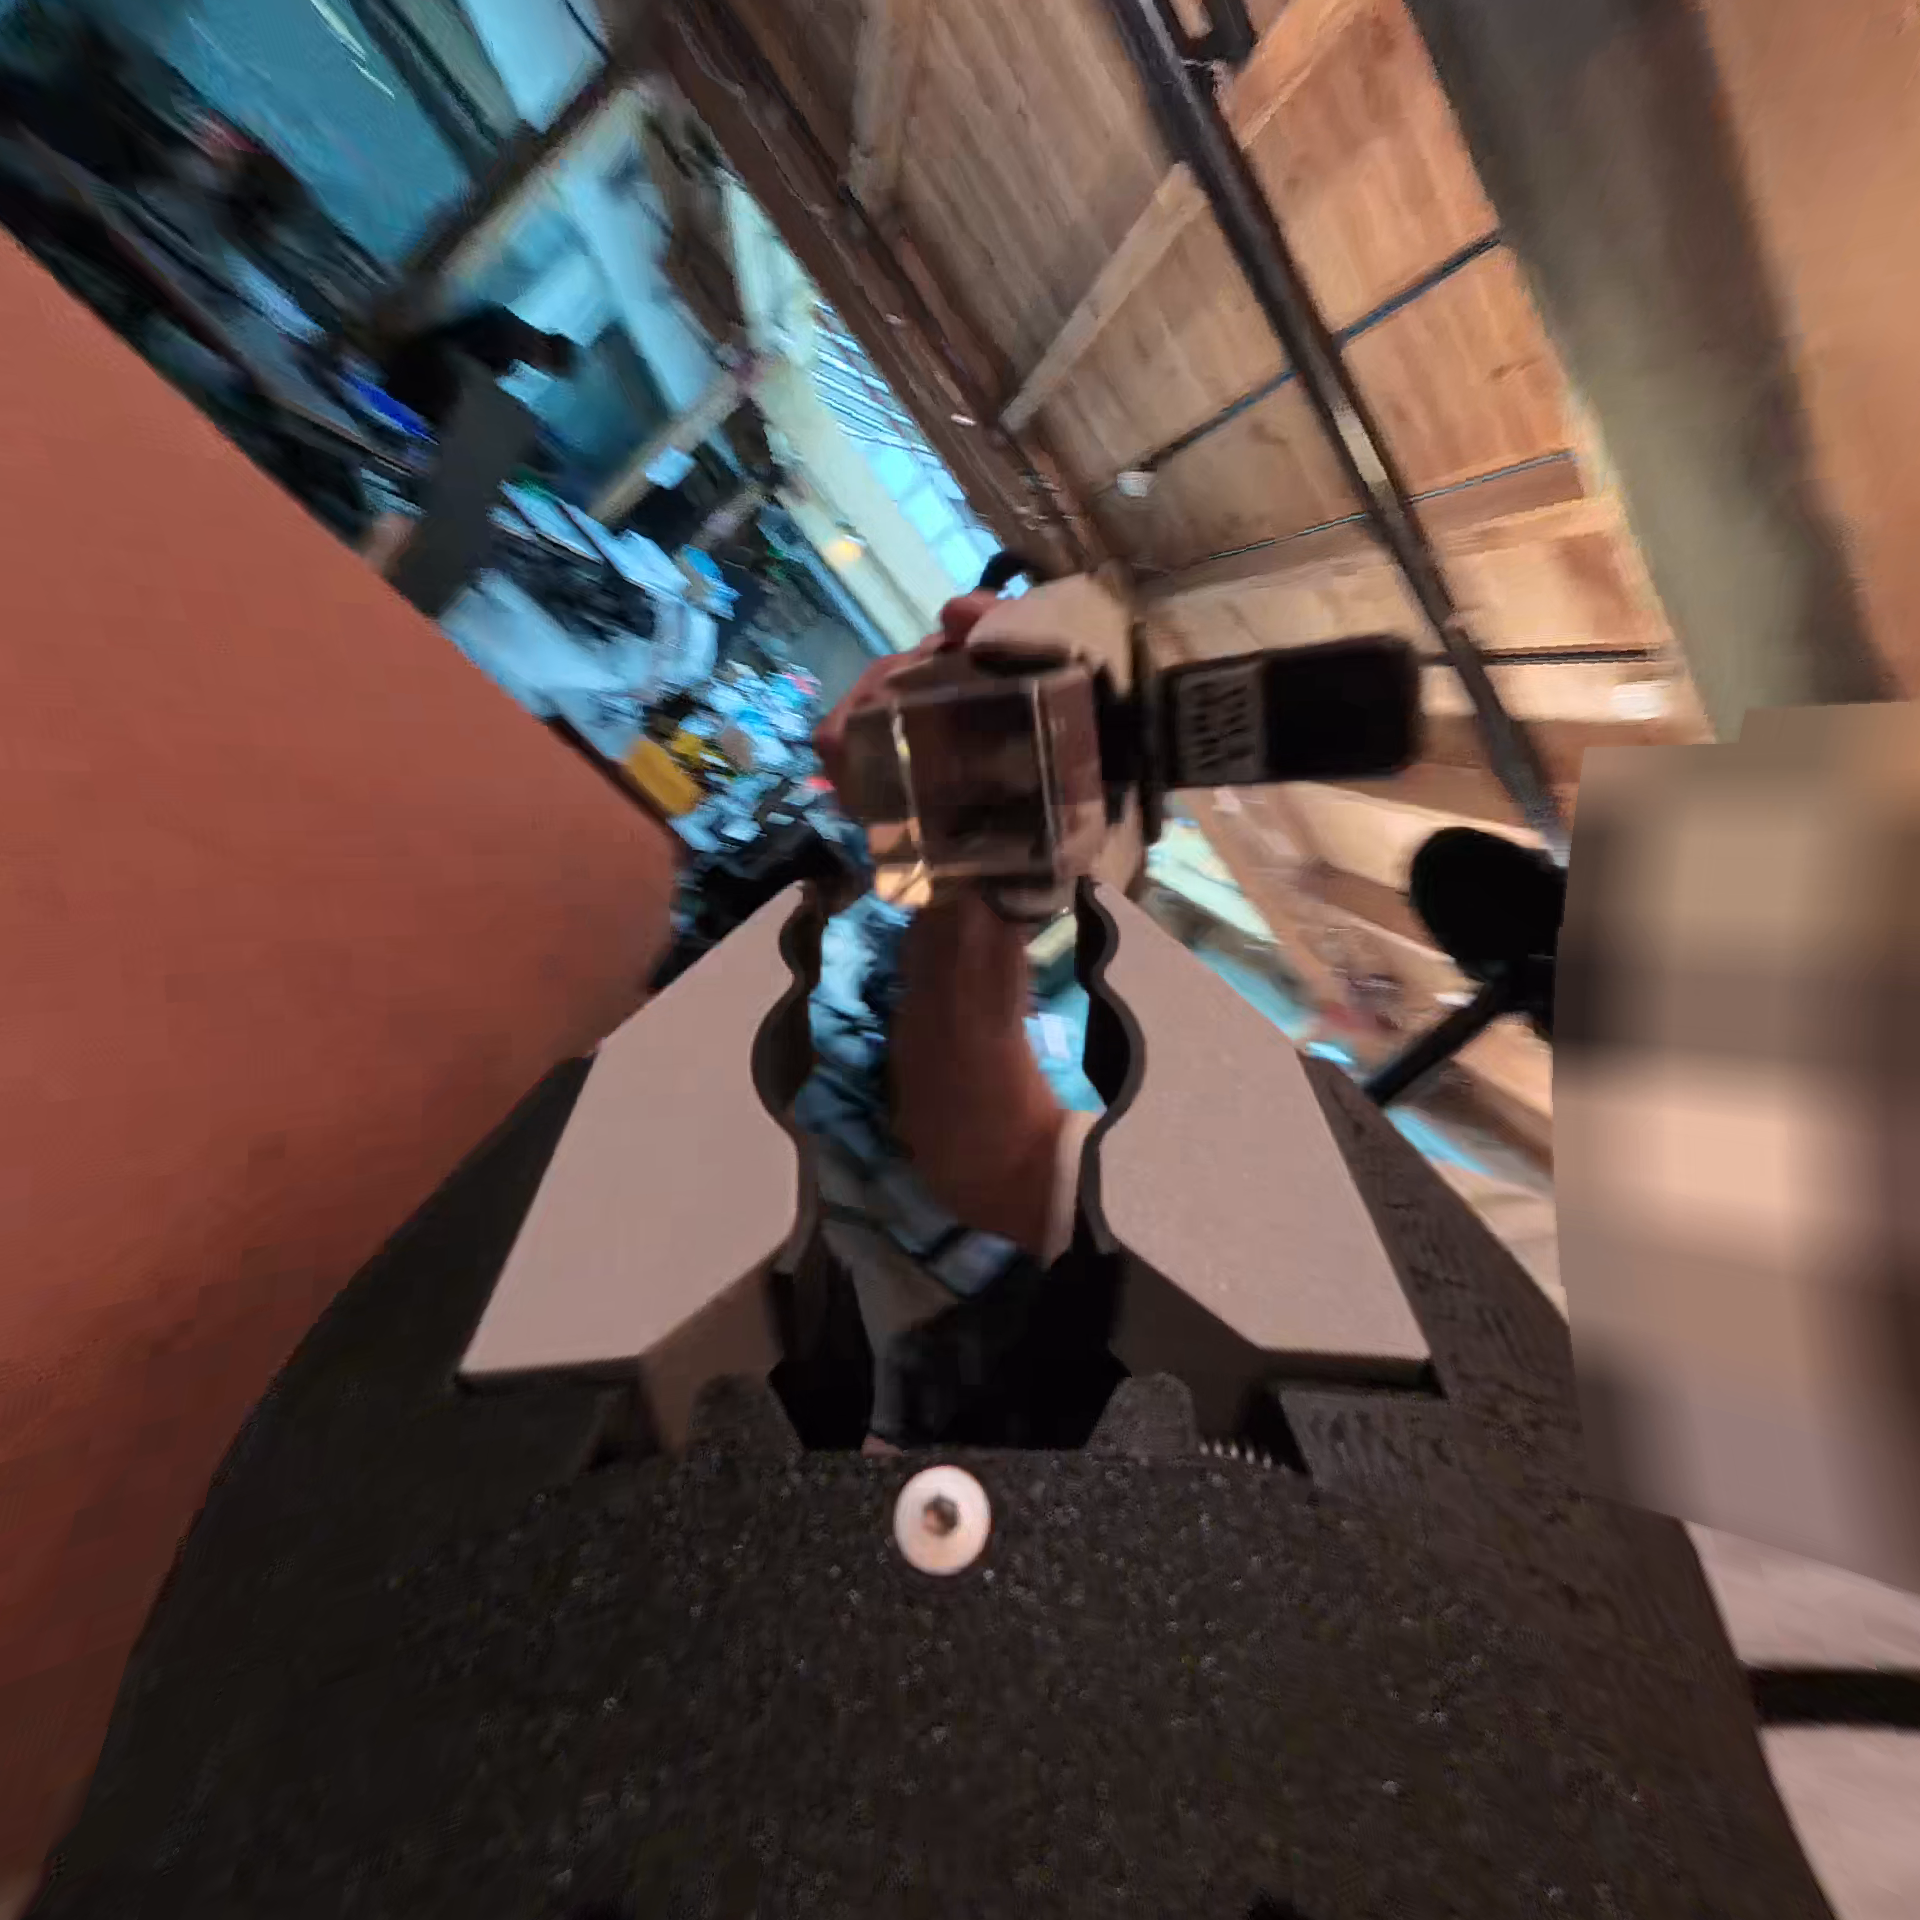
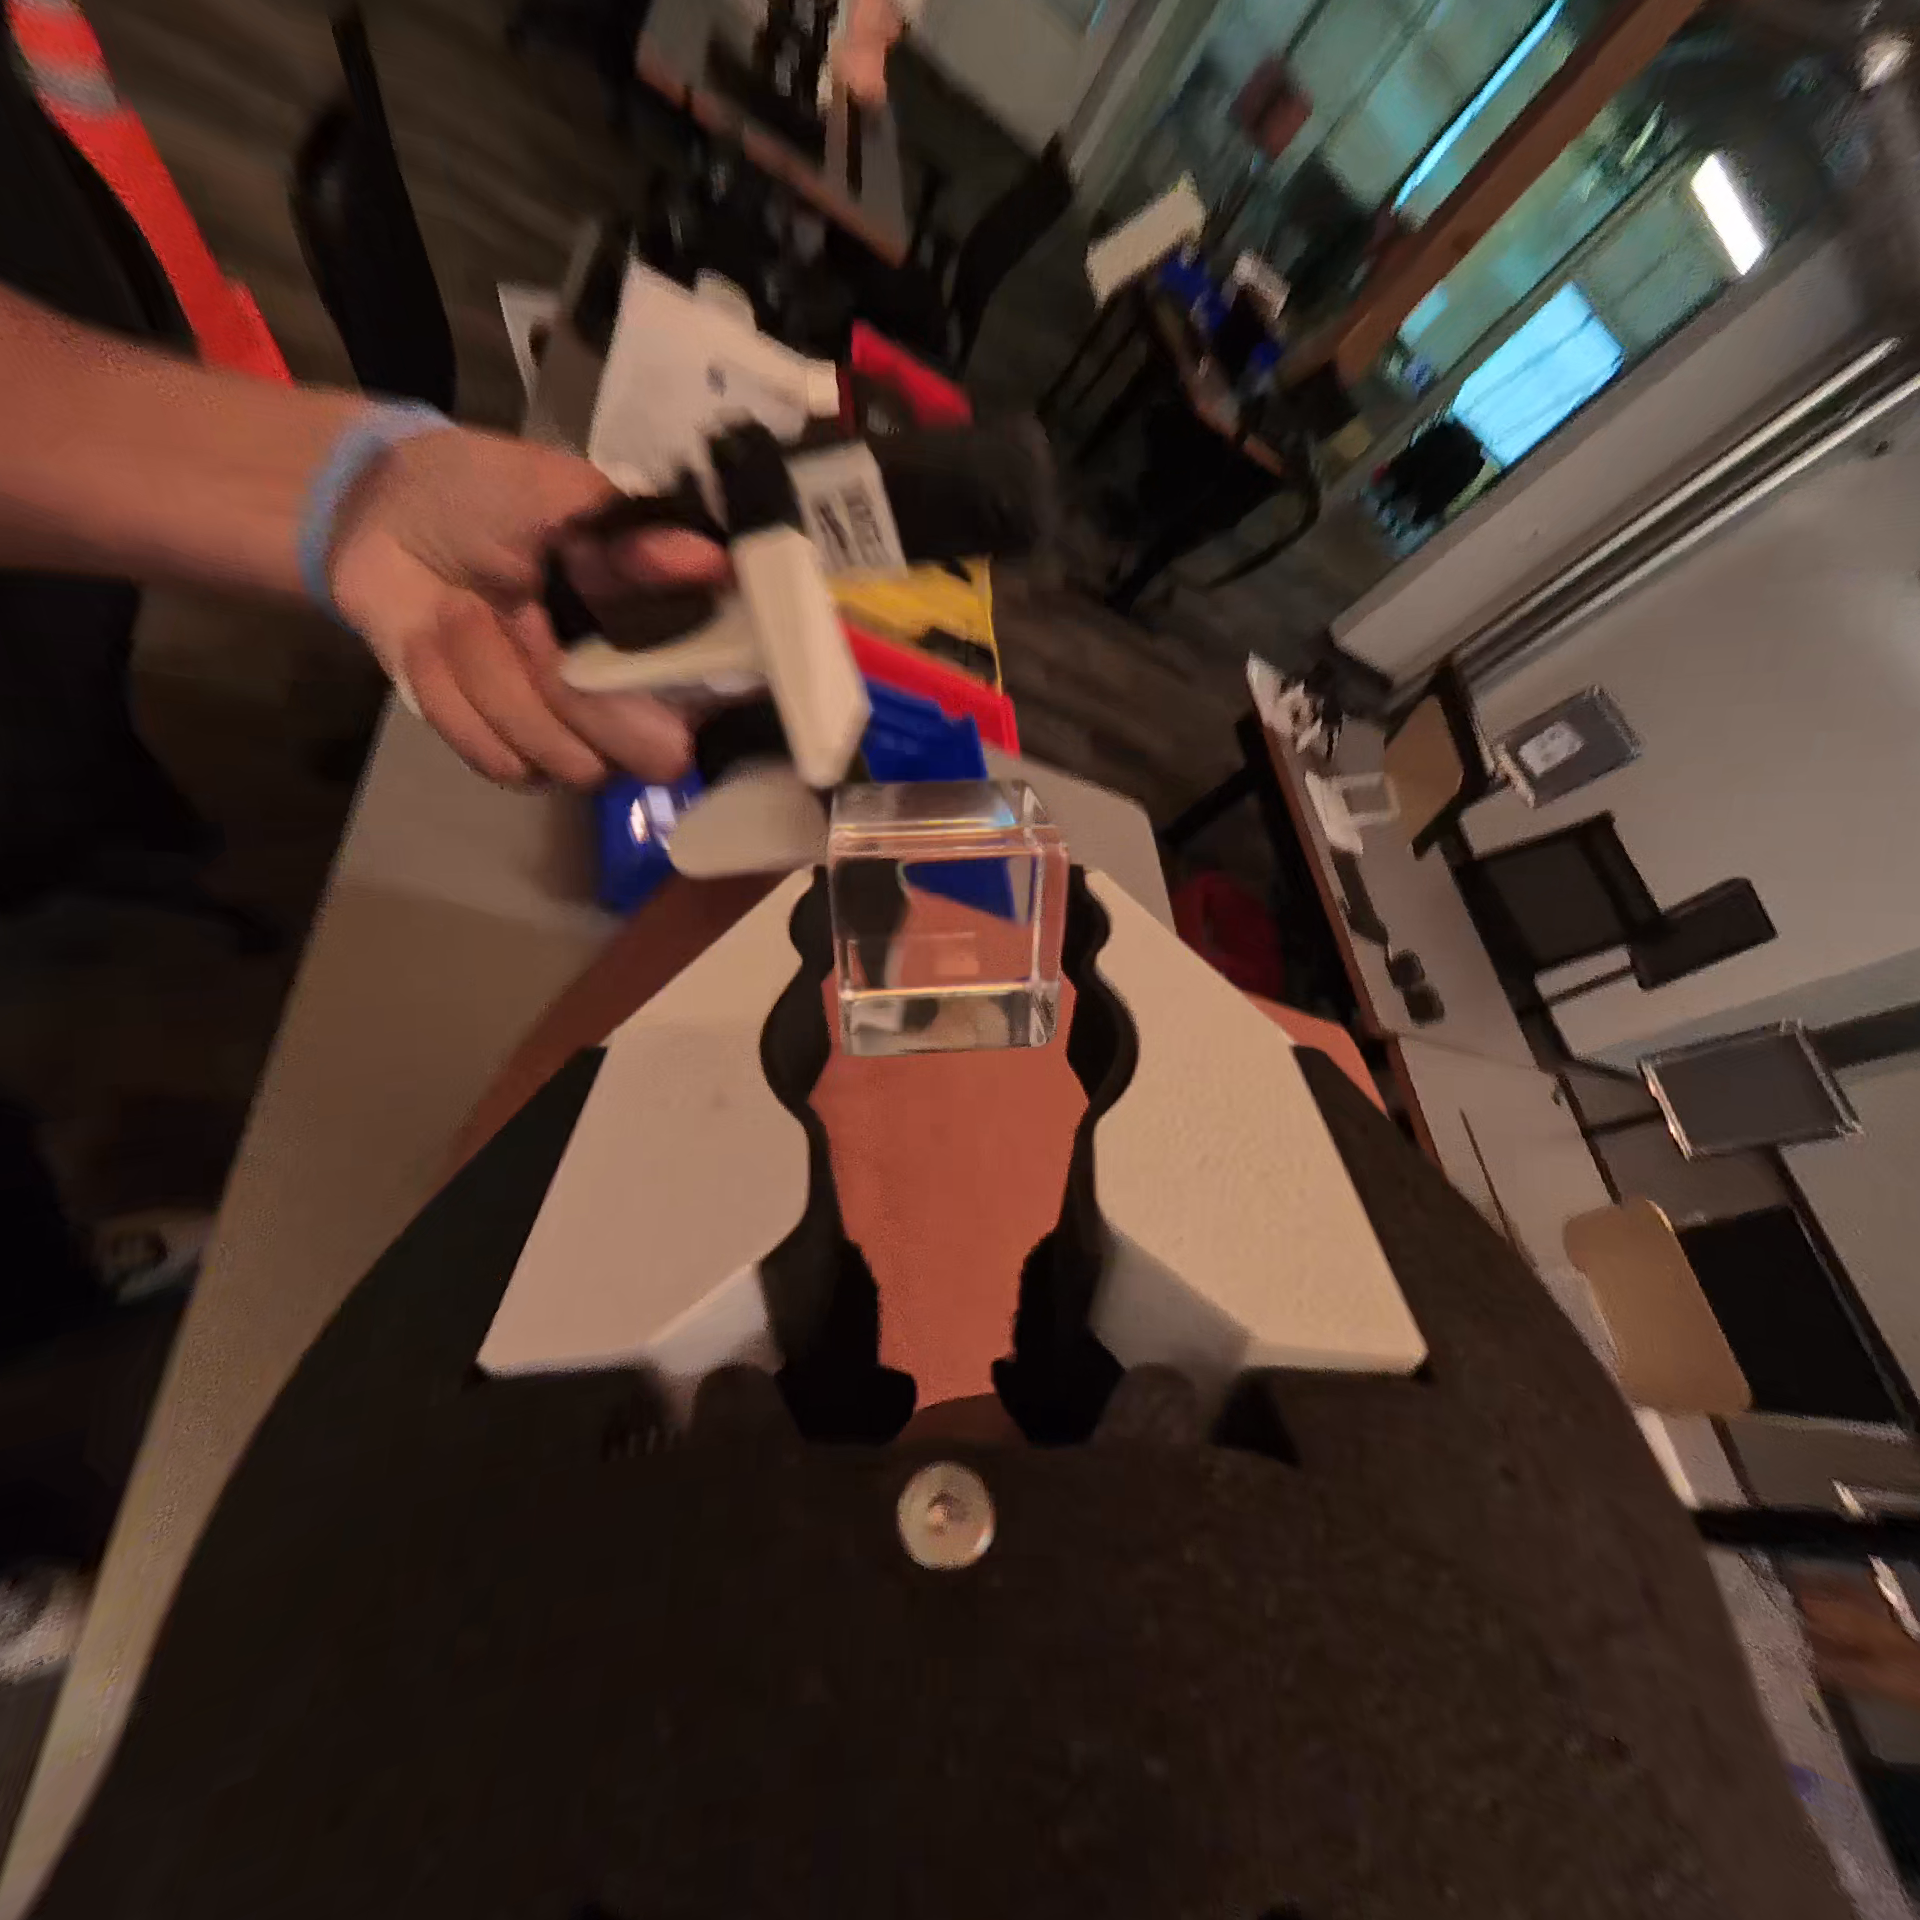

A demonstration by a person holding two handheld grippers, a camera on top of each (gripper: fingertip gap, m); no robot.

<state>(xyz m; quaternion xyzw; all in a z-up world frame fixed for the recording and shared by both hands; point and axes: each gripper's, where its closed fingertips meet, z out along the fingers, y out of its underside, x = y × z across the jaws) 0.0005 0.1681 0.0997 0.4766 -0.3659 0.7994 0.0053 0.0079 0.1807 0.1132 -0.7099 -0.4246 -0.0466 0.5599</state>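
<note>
Right wrist view gives us the right gripper (image 2: 948, 914) clamped on a clear cube (image 2: 948, 920) at its fingertips: glassy, sharp-edged, colours showing through it. We see it held above a reddish-brown mat (image 2: 945, 1195). Our left gripper (image 1: 940, 914), just beside it, stands apart and empty, gripped by a hand (image 2: 488, 613).

A wood-plank ceiling (image 1: 1351, 343) spans a cluttered workshop with glass partitions (image 2: 1538, 260), grey desks (image 2: 1455, 935) and coloured bins (image 2: 925, 675).
</note>
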